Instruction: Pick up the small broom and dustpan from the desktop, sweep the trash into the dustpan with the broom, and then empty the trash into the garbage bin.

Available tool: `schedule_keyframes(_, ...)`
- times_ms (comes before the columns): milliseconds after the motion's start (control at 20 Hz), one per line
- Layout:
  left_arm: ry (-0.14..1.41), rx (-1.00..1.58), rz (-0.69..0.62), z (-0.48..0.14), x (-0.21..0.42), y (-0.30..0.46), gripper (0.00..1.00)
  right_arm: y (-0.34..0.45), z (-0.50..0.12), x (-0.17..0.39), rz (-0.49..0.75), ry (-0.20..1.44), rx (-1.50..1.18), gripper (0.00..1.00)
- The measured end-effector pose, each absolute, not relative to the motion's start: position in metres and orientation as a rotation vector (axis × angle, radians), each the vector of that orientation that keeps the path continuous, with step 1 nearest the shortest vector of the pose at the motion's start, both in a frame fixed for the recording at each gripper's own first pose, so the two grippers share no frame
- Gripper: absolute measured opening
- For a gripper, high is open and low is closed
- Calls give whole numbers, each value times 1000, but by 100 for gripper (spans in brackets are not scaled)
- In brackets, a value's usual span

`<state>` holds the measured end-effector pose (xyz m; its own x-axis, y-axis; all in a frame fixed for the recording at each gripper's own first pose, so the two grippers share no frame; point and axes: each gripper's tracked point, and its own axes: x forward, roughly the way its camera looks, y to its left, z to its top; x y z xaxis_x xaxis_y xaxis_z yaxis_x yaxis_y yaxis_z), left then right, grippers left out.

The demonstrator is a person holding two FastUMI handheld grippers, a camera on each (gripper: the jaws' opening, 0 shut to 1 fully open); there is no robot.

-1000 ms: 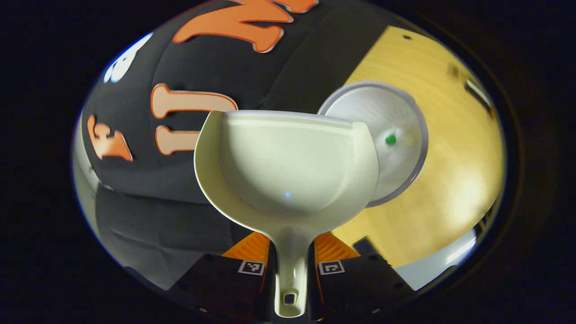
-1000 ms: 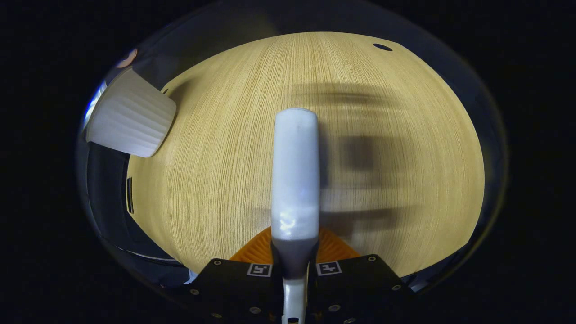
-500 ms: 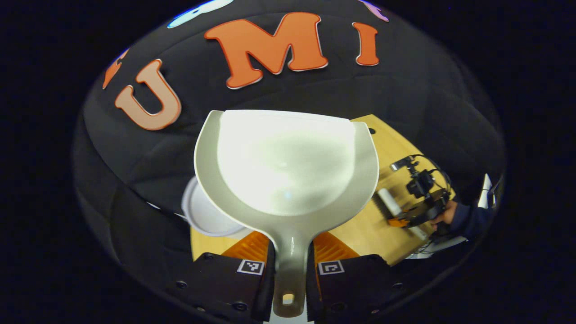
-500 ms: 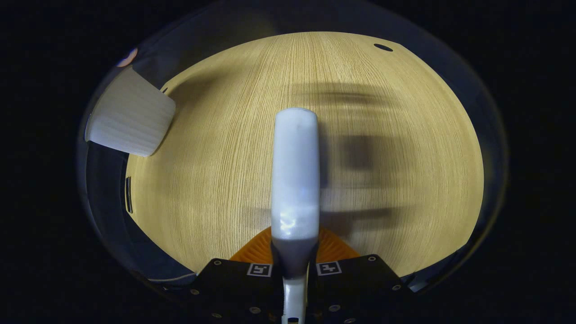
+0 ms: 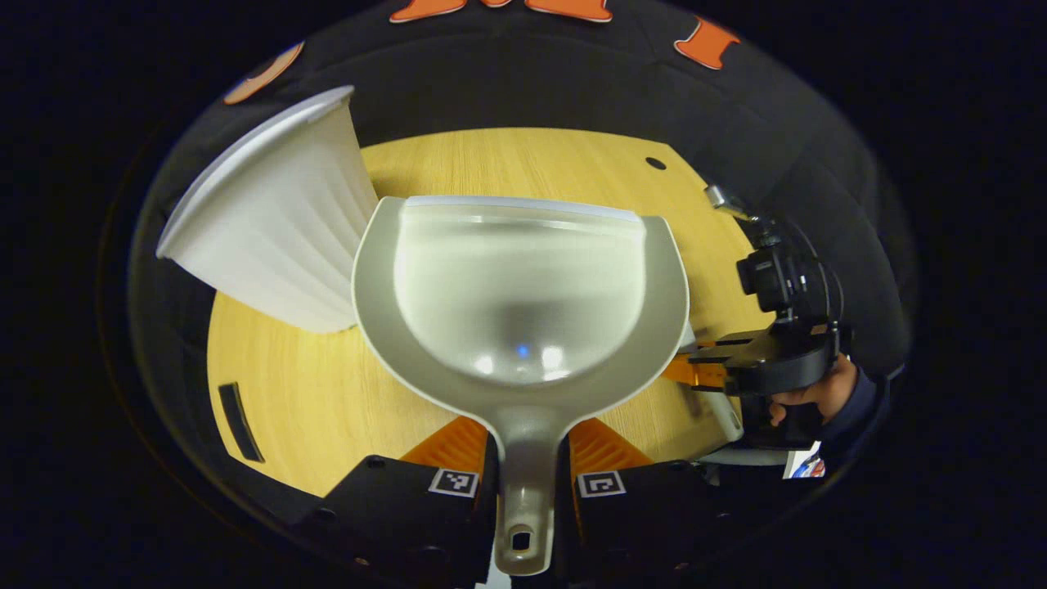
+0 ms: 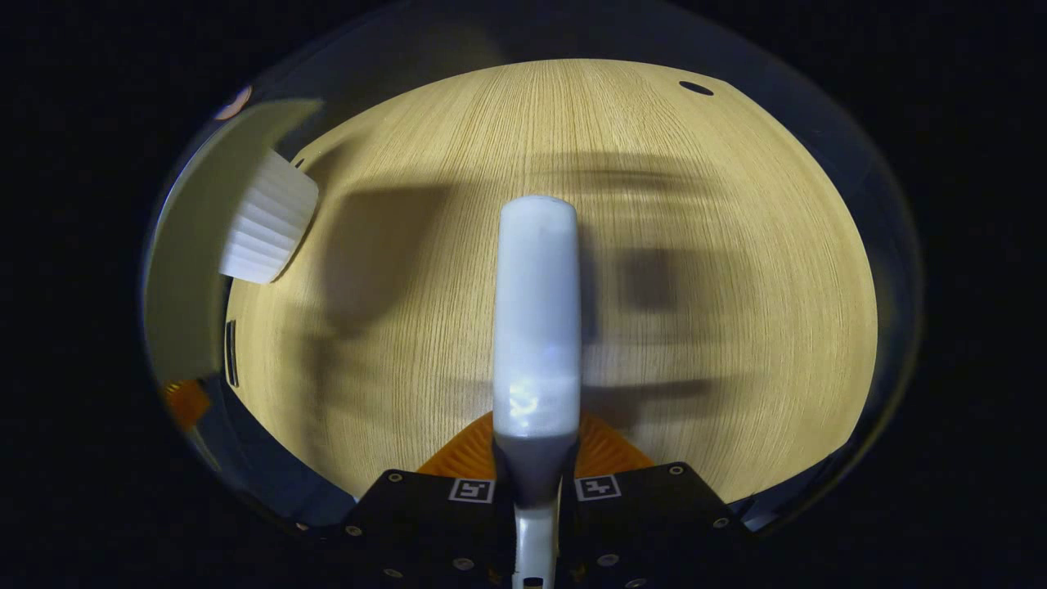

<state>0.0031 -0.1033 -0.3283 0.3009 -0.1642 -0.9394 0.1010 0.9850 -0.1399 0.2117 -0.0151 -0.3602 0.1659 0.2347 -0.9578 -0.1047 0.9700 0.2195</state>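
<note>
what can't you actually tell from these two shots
- Inside of the garbage bin: the left gripper view shows its ribbed outer wall from the side, so any trash in it is hidden.
- Broom bristles: the right gripper view looks along the broom, so they can't be made out.
- Desktop under the dustpan: covered by the pan.
- Right claw fingers, left gripper view: partly behind the dustpan's edge, small.
</note>
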Motion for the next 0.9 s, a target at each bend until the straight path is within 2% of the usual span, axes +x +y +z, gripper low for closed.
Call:
schedule_keyframes(250,1349,-123,-69,-388,0,-127,30,-16,-359,212,216,1372,92,21)
schedule_keyframes(550,1397,-128,-34,-430,-5,-130,30,-14,-357,212,166,1383,107,21)
schedule_keyframes(800,1413,-147,-38,-437,-4,-140,30,-11,-357,211,150,1383,100,23)
schedule_keyframes(900,1403,-161,-26,-439,-4,-140,33,-11,-357,211,158,1376,101,27)
